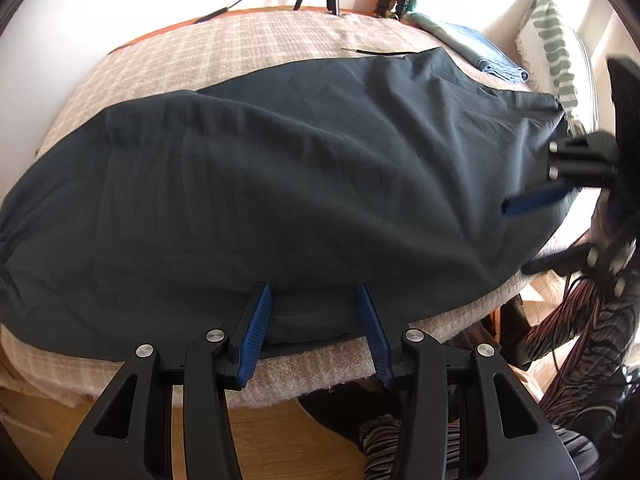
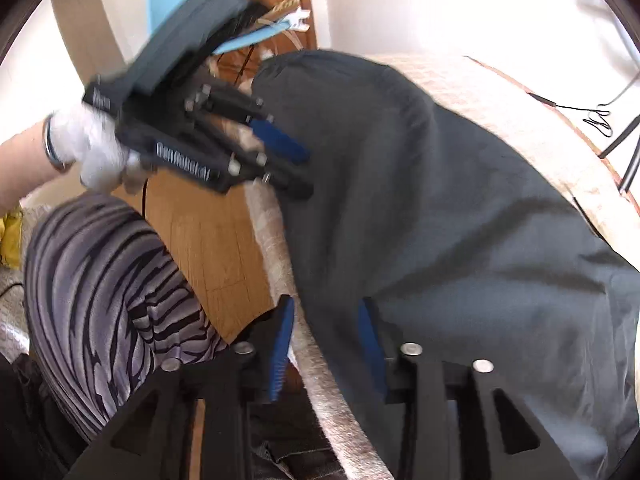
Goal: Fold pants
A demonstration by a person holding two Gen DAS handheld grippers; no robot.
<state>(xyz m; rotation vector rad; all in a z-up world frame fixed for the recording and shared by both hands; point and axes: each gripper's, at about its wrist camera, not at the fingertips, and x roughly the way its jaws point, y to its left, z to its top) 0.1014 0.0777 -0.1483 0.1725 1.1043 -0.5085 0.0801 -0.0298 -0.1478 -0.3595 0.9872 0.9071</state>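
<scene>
Spread over my work surface is a beige checked woven blanket [image 1: 168,60], and on it the dark navy pants [image 1: 304,168] lie flat and lengthwise, their near edge hanging at the blanket's front rim above the wooden floor [image 2: 208,240]. My left gripper [image 1: 316,304] sits at that near edge with its blue ribbed pads parted about halfway; a fold of the dark cloth lies between them, but the pads do not press on it. My right gripper [image 2: 326,338] is at the other end of the same edge, jaws likewise partly apart, straddling the blanket's rim and the hem of the pants, though the blur keeps me from saying whether the pads touch the fabric. Raised lettering runs along the left gripper's black body, too smeared to read. A folded blue towel [image 1: 476,48] rests at the far right corner beside a green striped pillow [image 1: 556,40].
</scene>
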